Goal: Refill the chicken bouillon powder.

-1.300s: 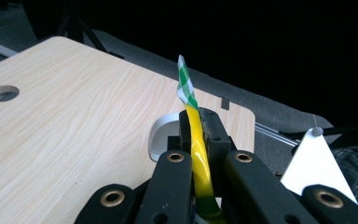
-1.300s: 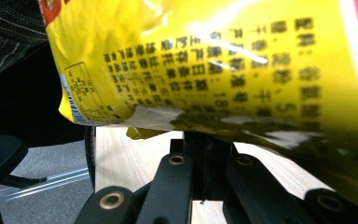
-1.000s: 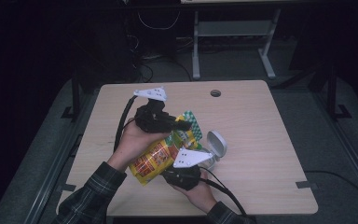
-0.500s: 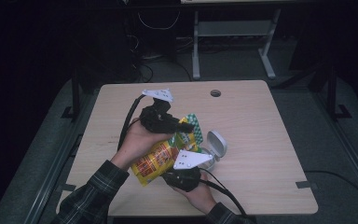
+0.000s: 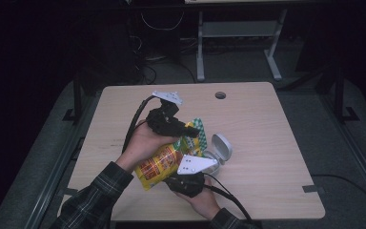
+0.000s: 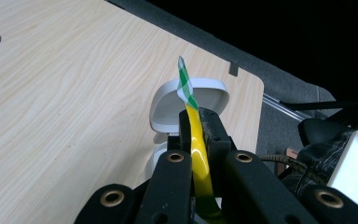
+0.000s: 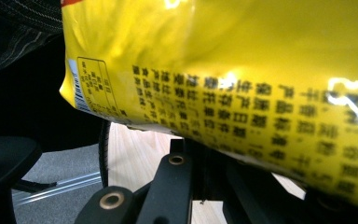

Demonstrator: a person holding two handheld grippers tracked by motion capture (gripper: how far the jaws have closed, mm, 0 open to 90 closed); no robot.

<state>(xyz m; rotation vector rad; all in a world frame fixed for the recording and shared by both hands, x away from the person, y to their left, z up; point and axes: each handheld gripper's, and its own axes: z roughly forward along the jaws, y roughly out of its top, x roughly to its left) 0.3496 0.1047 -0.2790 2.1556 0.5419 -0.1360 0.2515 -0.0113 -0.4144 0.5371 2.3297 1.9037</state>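
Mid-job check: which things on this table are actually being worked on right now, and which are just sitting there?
In hand:
- yellow snack bag, its green-checked top edge pinched in the left gripper
- right gripper, under the bag's lower end; its grip is hidden

Lying about:
- white hinged case, lid open, on the table beside the bag
- cable hole near the table's far edge

snack bag [image 5: 164,161]: yellow, red-orange print, green-white checked top edge. case [image 5: 220,148]: white. sleeve [image 5: 93,200]: dark plaid.
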